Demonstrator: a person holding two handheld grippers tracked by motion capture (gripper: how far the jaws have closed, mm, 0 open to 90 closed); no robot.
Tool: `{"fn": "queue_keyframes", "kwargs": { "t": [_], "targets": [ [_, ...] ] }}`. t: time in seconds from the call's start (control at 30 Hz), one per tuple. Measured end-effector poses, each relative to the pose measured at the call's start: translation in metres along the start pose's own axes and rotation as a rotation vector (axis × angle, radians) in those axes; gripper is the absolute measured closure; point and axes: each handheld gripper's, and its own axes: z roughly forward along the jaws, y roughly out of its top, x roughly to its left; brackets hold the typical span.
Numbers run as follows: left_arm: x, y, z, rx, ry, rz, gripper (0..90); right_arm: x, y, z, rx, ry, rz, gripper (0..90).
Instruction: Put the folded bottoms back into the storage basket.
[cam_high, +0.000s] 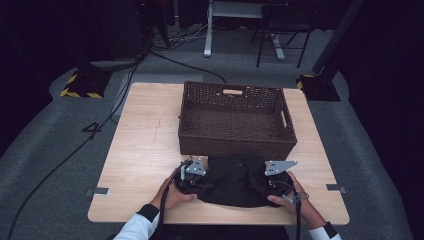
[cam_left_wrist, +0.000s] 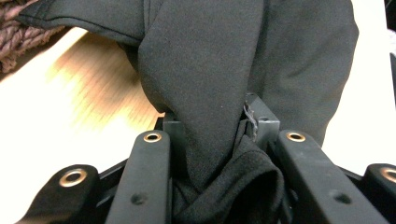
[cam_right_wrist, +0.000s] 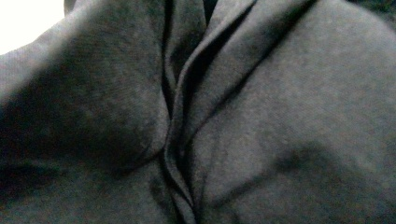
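Black cloth (cam_high: 235, 181) bunched on the near part of the wooden table (cam_high: 140, 150), just in front of the brown wicker basket (cam_high: 235, 120), far edge touching or nearly touching the basket's near wall. Basket hollow, dark inside, a pale handle slot in the far wall.

Left gripper (cam_high: 192, 176) at the cloth's left edge, held in the left hand (cam_high: 172, 195); grey plate on top. Right gripper (cam_high: 276, 179) at the cloth's right edge, held in the right hand (cam_high: 295, 197), also with a grey plate. Cloth stretched loosely between the two, sagging onto the table in the middle.

In the left gripper view, left gripper (cam_left_wrist: 210, 135) closed down narrow on a thick fold of the cloth (cam_left_wrist: 210, 70), fabric pinched between the jaws and spilling back over the black arms; table (cam_left_wrist: 70, 107) bright to the left, a bit of basket (cam_left_wrist: 18, 32) in the upper left corner.

In the right gripper view, folds of cloth (cam_right_wrist: 233, 116) pressed right up against the lens, jaws hidden; cannot tell how they stand.
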Motion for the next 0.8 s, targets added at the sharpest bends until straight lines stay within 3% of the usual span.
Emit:
{"fn": "queue_keyframes", "kwargs": {
  "t": [0.23,0.47,0.8],
  "targets": [
    [-0.006,0.003,-0.004,-0.018,0.032,0.046,72.3,0.002,-0.003,-0.006,-0.029,0.006,-0.011,63.2],
    [-0.011,0.009,-0.008,-0.041,0.038,0.084,72.7,0.009,-0.004,-0.018,-0.054,-0.023,-0.025,63.5],
    [-0.015,0.017,-0.016,-0.09,0.054,0.111,72.7,0.014,0.001,-0.033,-0.1,-0.048,-0.033,63.5]
  ]
}}
